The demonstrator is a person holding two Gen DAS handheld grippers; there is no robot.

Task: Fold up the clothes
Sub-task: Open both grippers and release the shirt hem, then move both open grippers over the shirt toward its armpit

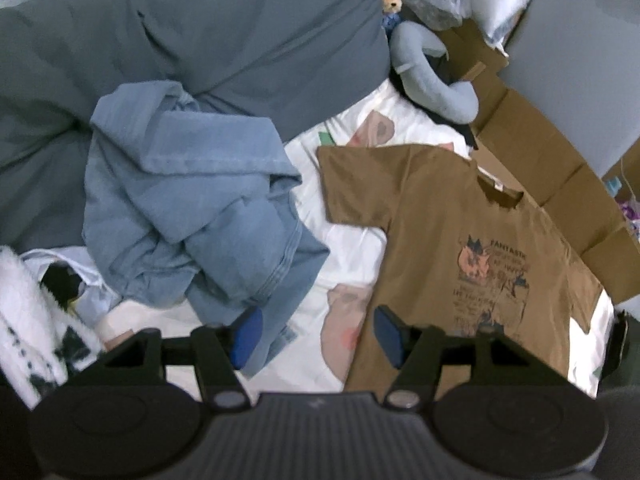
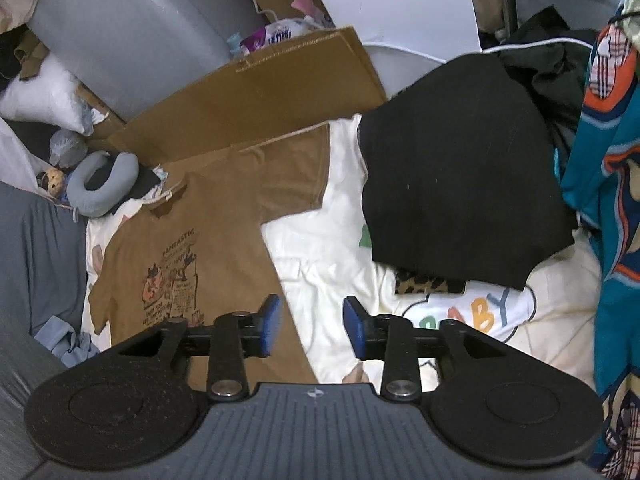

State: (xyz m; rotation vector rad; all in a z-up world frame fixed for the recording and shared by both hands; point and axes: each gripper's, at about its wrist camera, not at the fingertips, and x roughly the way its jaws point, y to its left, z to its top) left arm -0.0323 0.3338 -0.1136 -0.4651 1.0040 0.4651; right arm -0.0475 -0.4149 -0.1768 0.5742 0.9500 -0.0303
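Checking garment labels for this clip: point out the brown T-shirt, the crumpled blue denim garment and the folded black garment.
brown T-shirt [image 1: 440, 216]: left wrist view, chest above the print.
blue denim garment [image 1: 180, 200]: left wrist view, middle of the heap.
folded black garment [image 2: 460, 168]: right wrist view, centre of its top face.

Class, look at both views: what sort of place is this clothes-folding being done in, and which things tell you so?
Probably a cluttered bedroom, with the work done on a bed: a printed white bedsheet under the brown T-shirt, a grey duvet, and a neck pillow.
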